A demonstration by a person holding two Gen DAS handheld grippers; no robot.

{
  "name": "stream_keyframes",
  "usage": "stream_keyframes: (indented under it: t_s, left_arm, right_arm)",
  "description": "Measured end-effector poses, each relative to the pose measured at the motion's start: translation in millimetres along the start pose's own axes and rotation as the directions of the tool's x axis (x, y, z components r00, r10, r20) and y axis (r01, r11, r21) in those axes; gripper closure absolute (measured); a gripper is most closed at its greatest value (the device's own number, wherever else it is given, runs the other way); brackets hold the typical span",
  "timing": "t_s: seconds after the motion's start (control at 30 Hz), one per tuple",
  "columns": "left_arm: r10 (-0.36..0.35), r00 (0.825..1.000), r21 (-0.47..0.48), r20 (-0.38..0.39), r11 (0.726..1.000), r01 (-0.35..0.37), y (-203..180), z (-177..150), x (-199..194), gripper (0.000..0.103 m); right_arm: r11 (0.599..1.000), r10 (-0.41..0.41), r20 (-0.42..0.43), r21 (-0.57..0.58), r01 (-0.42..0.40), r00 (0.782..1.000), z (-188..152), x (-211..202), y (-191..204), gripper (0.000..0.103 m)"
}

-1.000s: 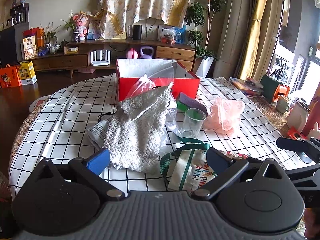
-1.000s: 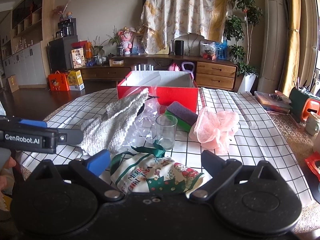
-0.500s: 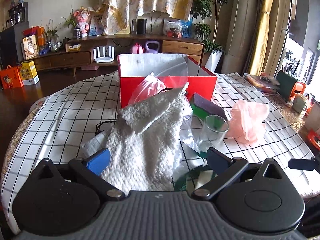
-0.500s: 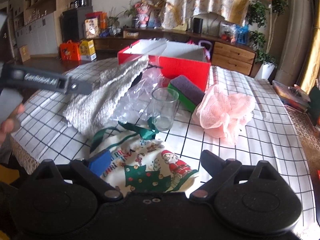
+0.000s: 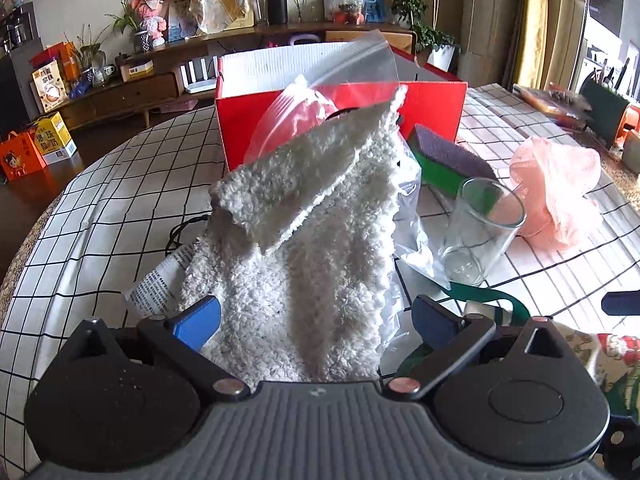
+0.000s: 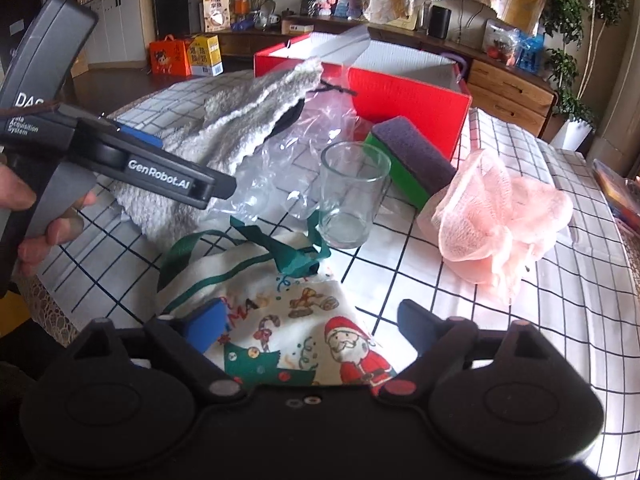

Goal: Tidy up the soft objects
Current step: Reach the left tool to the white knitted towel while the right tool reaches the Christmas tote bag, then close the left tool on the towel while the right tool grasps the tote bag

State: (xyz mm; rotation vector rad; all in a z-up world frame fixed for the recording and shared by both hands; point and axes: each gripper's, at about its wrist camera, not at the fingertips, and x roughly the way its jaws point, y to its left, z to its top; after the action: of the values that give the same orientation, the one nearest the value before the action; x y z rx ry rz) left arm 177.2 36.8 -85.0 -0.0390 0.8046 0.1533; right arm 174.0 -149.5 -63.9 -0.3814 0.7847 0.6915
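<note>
A fluffy white towel (image 5: 304, 240) lies heaped on the checked tablecloth, leaning on a clear zip bag (image 5: 332, 76). My left gripper (image 5: 316, 320) is open, its fingers on either side of the towel's near edge. A Christmas cloth bag with green straps (image 6: 296, 320) lies under my right gripper (image 6: 308, 324), which is open over it. A pink mesh bath puff (image 6: 500, 220) and a green-and-purple sponge (image 6: 412, 160) lie to the right. An open red box (image 6: 400, 88) stands behind them. The towel also shows in the right wrist view (image 6: 240, 120).
A clear drinking glass (image 6: 352, 196) stands upright between the towel and the puff. Crumpled clear plastic (image 6: 288, 160) lies by the glass. A printed packet (image 5: 160, 280) sticks out under the towel. The left gripper's body (image 6: 132, 160) shows at left in the right wrist view.
Both grippers have moved forward and down. The left one has closed in on the towel, the right one on the Christmas bag. Both stay open.
</note>
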Motion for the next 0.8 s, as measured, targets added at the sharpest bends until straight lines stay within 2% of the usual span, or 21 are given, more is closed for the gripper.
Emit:
stream_keyframes:
  t_s: [0.07, 0.17, 0.33, 0.5, 0.57, 0.67, 0.73, 0.8]
  left_arm:
    - [0.009, 1.0, 0.013, 0.0, 1.0, -0.009, -2.4, 0.2, 5.1, 0.009]
    - [0.018, 1.0, 0.035, -0.007, 0.999, -0.017, -3.8, 1.2, 12.0, 0.013]
    - [0.019, 1.0, 0.05, 0.003, 0.999, -0.019, -2.8, 4.5, 19.5, 0.028]
    - [0.012, 1.0, 0.046, 0.011, 0.999, -0.012, 1.5, 8.9, 20.8, 0.049]
    - [0.008, 1.0, 0.038, 0.015, 0.999, -0.009, 3.9, 9.6, 20.2, 0.062]
    - [0.01, 1.0, 0.029, 0.015, 1.0, -0.011, 7.3, 10.7, 18.1, 0.069]
    - [0.008, 1.0, 0.025, 0.015, 1.0, -0.008, 10.2, 11.3, 15.9, 0.072]
    - [-0.001, 1.0, 0.016, 0.019, 1.0, 0.001, 13.9, 11.0, 13.4, 0.078]
  right_arm:
    - [1.0, 0.005, -0.013, 0.0, -0.005, 1.0, 0.3, 5.2, -0.3, 0.018]
    - [1.0, 0.012, -0.023, 0.001, -0.012, 1.0, 0.5, 9.5, -1.2, 0.02]
    - [1.0, 0.014, -0.043, -0.012, -0.014, 0.999, 0.0, 16.9, 0.4, 0.032]
    - [1.0, 0.003, -0.046, -0.015, -0.003, 0.999, -1.3, 18.6, 0.2, 0.049]
    - [1.0, 0.001, -0.043, -0.018, -0.002, 0.999, -1.2, 17.9, 0.2, 0.059]
    - [1.0, -0.008, -0.035, -0.017, 0.007, 0.999, -0.6, 15.3, -0.9, 0.073]
    - [1.0, -0.001, -0.028, -0.01, 0.001, 1.0, -0.5, 12.4, -2.5, 0.078]
    - [1.0, 0.004, -0.023, -0.002, -0.005, 1.0, -0.6, 8.4, -3.0, 0.083]
